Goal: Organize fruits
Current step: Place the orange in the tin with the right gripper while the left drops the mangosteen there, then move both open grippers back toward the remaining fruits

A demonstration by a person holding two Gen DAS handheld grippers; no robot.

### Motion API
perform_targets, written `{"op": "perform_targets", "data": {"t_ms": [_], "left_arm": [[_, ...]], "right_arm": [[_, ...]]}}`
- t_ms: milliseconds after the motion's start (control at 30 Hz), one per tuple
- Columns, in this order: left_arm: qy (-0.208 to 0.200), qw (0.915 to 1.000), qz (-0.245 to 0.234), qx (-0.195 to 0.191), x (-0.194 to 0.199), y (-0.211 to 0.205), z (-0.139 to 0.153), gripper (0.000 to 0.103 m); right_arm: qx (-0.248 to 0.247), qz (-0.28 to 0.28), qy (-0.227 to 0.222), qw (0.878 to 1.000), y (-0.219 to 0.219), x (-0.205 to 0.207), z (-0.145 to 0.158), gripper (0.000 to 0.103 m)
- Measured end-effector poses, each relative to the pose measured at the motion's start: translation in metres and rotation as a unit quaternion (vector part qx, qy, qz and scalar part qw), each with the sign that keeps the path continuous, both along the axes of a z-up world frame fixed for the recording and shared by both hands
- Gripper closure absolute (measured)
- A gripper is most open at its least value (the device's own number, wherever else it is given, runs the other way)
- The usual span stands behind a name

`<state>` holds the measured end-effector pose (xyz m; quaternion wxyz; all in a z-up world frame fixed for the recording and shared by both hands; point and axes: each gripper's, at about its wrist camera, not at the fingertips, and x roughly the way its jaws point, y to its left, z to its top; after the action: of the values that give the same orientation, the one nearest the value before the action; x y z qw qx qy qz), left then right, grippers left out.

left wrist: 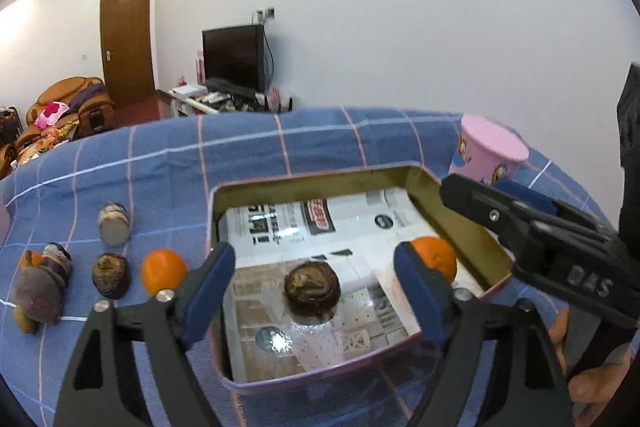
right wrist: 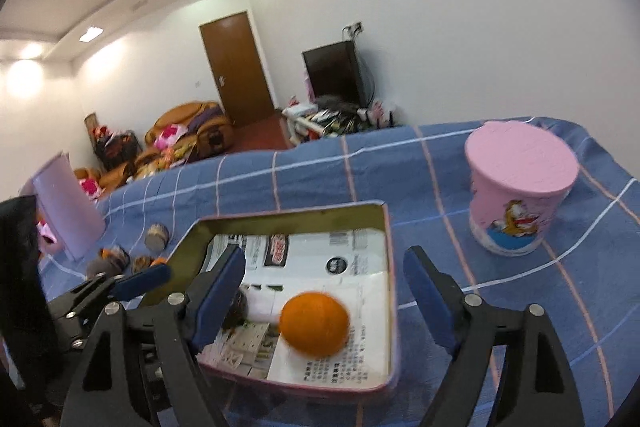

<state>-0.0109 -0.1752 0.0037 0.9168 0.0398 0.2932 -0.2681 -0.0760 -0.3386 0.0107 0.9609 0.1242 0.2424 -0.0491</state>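
Observation:
A pink metal tin (left wrist: 432, 183) lined with newspaper sits on the blue checked cloth. Inside lie a dark brown round fruit (left wrist: 312, 289) and an orange (left wrist: 436, 257). My left gripper (left wrist: 314, 291) is open above the tin, its jaws either side of the brown fruit. My right gripper (right wrist: 324, 295) is open over the tin (right wrist: 394, 267), with the orange (right wrist: 314, 323) below and between its jaws; the orange looks blurred. The right gripper also shows in the left wrist view (left wrist: 532, 219). Left of the tin lie another orange (left wrist: 163, 271) and several brown fruits (left wrist: 111, 275).
A pink lidded cup (right wrist: 520, 187) stands right of the tin on the cloth (right wrist: 520, 307). A pink box lid (right wrist: 66, 203) stands at the far left of the table. Beyond the table's far edge are a TV (left wrist: 234, 57), a sofa and a door.

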Motion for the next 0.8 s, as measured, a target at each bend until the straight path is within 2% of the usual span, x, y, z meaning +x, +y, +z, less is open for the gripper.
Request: {"op": "perform_targets", "data": {"t_ms": [167,300,400,533,567,633,733,800], "left_arm": [[0.036,0.9985,0.024,-0.034,0.004,0.023,0.0,0.015],[0.035,0.9968,0.057,-0.044,0.004,0.044,0.0,0.015],[0.004,0.9965,0.076,-0.035,0.0,0.059,0.0,0.015],[-0.065,0.9932,0.096,0.013,-0.005,0.079,0.009,0.014],[-0.082,0.9912,0.101,0.023,-0.006,0.085,0.01,0.013],[-0.107,0.9874,0.112,0.034,-0.007,0.099,0.011,0.003],[-0.124,0.9832,0.129,0.036,-0.003,0.122,0.011,0.0],[-0.113,0.984,0.133,0.034,0.004,0.136,0.01,0.0]], "right_arm": [[-0.02,-0.036,-0.005,0.999,-0.003,-0.003,0.002,0.02],[-0.034,-0.059,-0.009,0.998,-0.004,-0.005,0.003,0.02],[-0.032,-0.062,-0.012,0.997,-0.005,-0.008,0.002,0.02],[-0.037,-0.075,-0.027,0.996,-0.003,-0.013,0.004,0.021],[-0.043,-0.078,-0.031,0.996,-0.001,-0.015,0.005,0.021],[-0.057,-0.08,-0.034,0.995,0.004,-0.016,0.006,0.021],[-0.071,-0.084,-0.028,0.994,0.013,-0.015,0.006,0.021],[-0.071,-0.079,-0.02,0.994,0.02,-0.015,0.004,0.021]]}}
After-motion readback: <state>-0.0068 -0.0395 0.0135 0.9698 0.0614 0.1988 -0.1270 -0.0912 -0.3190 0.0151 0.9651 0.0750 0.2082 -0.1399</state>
